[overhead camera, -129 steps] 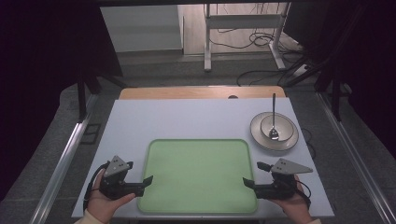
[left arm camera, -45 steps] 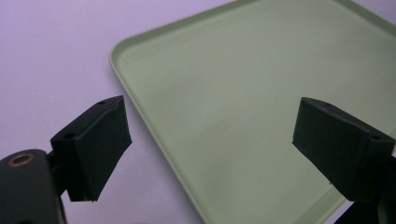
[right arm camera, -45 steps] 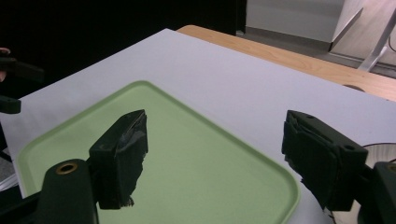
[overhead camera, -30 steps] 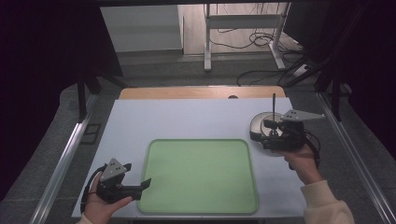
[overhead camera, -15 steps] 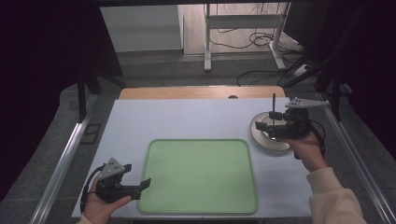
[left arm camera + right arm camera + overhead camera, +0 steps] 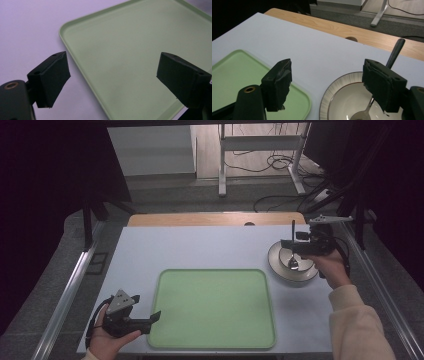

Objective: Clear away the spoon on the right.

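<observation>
A light green tray [image 6: 215, 307] lies at the middle of the white table. A pale ribbed bowl [image 6: 280, 262] stands at the right with a spoon [image 6: 293, 262] in it, whose dark handle [image 6: 395, 53] leans up toward the far side. My right gripper [image 6: 286, 243] hovers open over the bowl's far rim, its jaws spread wide above the bowl [image 6: 339, 97] and on either side of the spoon [image 6: 362, 115]. My left gripper [image 6: 150, 317] rests open at the tray's near left corner, with the tray [image 6: 130, 55] between and beyond its jaws.
The white table [image 6: 200, 247] ends in a wooden strip [image 6: 210, 219] at the far edge. Metal rails [image 6: 65, 295] run along both sides. Beyond lie a desk frame [image 6: 260, 150] and cables [image 6: 280, 165] on the floor.
My right gripper has travelled from the tray's near right corner out to the bowl and now hangs over it. The left gripper has stayed put.
</observation>
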Tool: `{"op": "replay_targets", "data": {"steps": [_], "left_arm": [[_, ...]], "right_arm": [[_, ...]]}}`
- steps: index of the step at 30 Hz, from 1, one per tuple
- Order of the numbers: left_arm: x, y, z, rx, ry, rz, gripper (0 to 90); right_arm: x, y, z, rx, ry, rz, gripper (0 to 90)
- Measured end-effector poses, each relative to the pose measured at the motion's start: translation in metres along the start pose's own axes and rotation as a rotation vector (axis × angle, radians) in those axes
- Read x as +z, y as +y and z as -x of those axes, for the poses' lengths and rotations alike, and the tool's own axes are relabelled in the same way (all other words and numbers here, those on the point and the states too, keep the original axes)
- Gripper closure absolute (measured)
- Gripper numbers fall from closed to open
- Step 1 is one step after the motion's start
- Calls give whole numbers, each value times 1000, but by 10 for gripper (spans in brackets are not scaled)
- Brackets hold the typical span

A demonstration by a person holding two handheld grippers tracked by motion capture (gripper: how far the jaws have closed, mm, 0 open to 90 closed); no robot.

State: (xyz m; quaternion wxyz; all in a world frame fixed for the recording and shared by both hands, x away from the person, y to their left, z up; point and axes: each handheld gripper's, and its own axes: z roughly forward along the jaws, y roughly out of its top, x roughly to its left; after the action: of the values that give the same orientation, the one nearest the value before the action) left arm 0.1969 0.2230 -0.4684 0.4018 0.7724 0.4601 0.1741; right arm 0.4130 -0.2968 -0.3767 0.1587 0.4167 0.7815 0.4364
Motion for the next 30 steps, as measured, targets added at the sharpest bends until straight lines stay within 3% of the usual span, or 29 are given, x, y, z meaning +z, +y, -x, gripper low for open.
{"op": "replay_targets", "data": {"steps": [11,19,24,30], "left_arm": [[-1,1,0,12,3,1,110],[-1,1,1,19,8,0,110],[-1,1,0,16,8,-4,110],[-1,0,1,22,7,-4,110]], "right_arm": [[21,5,20,33,-34,-46,235],[28,2,59,134,-80,-23,267],[33,-3,70,172,-88,-27,276],[44,-4,75,169,-123,-30,317]]}}
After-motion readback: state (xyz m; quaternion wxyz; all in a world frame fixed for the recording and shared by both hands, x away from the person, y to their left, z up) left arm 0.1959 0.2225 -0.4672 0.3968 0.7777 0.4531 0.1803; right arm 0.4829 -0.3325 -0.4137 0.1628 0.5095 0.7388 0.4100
